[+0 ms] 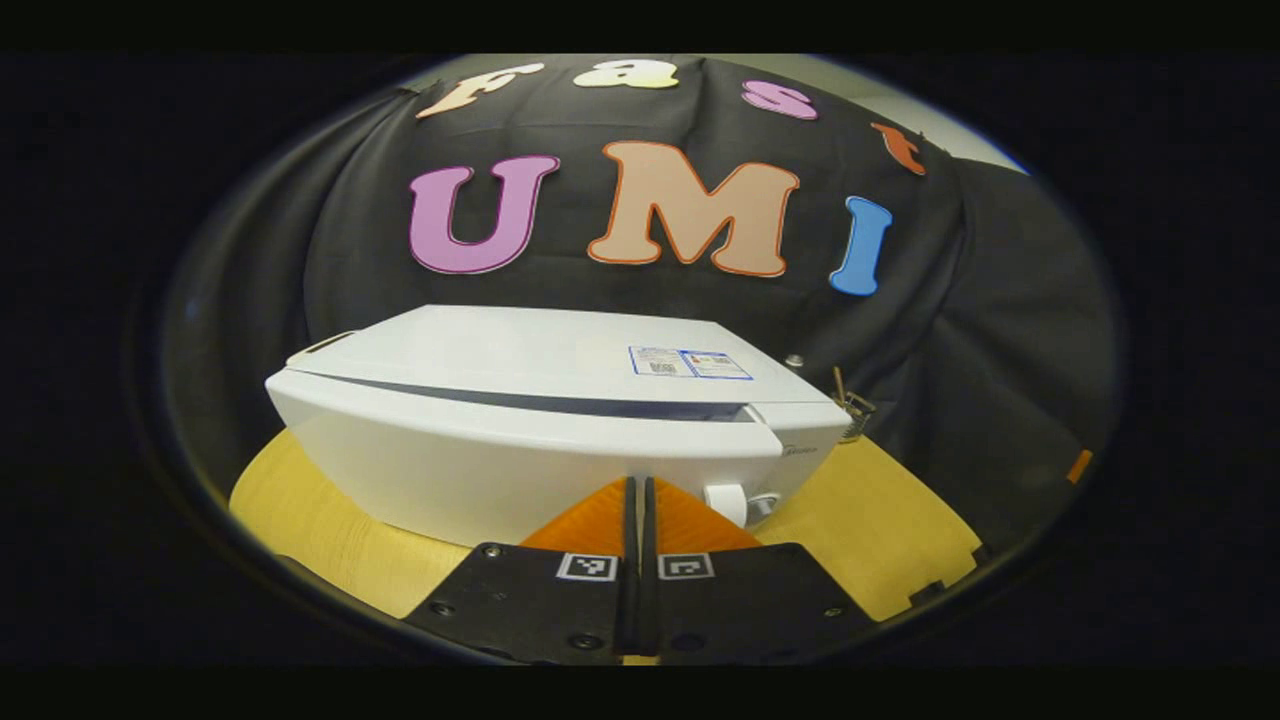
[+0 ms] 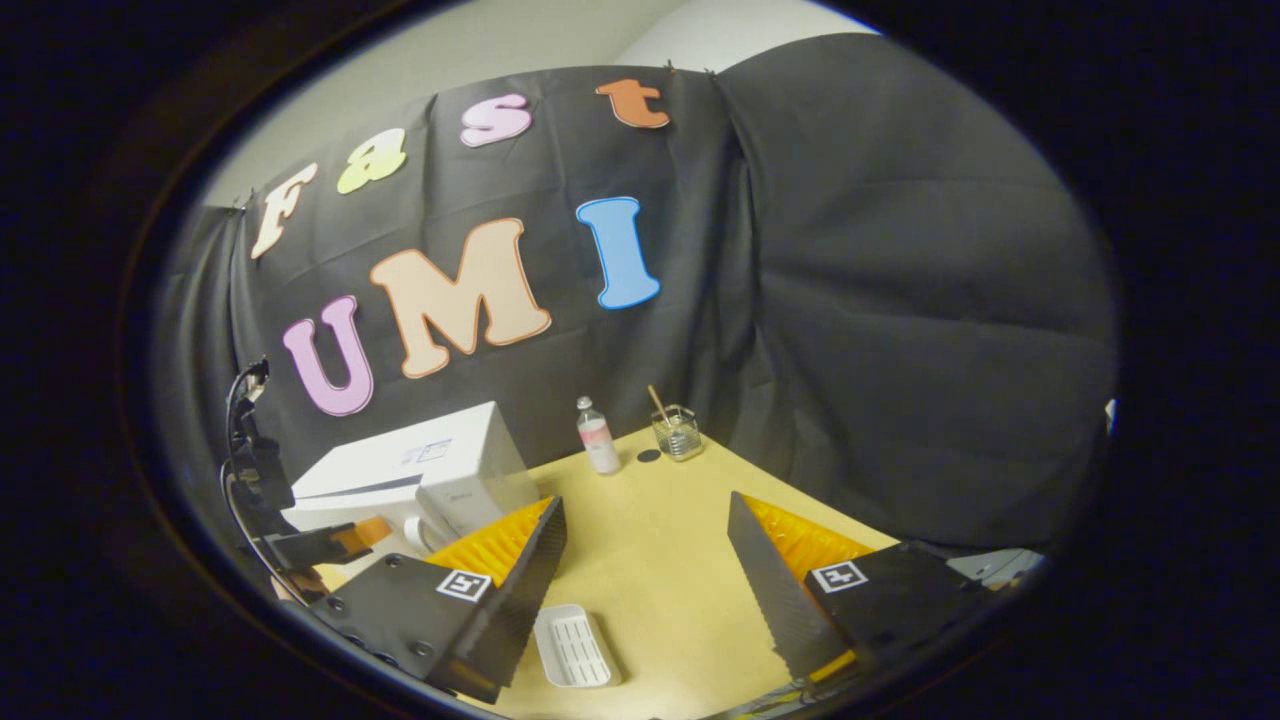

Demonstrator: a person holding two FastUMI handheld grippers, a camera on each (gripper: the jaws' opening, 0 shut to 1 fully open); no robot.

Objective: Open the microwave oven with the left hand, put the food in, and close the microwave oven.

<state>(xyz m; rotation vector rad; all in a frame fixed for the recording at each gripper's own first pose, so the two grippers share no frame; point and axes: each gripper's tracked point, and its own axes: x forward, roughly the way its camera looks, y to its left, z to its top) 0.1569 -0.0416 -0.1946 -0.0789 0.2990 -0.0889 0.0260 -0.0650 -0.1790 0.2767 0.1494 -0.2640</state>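
Task looks near its start. In the left gripper view the microwave (image 1: 540, 420) is sitting mid-frame on the bench (image 1: 880, 520), door looking closed, no gap showing along the front. The left claw (image 1: 637, 500) is at the bottom centre with its fingers pressed together on nothing, tips right in front of the door near the white knob (image 1: 727, 502); contact is hard to tell.

In the right gripper view the right claw (image 2: 645, 560) is hanging spread wide and empty above the bench at the bottom of the frame. A white tray (image 2: 575, 645), probably the food container, is lying on the bench at lower centre between its fingers, not being gripped. The microwave is at lower left here, with the other claw and its cable in front of it. A bottle (image 2: 598, 435) and a glass jar (image 2: 678, 432) are standing at centre, near the cloth wall.

Left to do, by my judgement: opening the door, loading the tray, closing.
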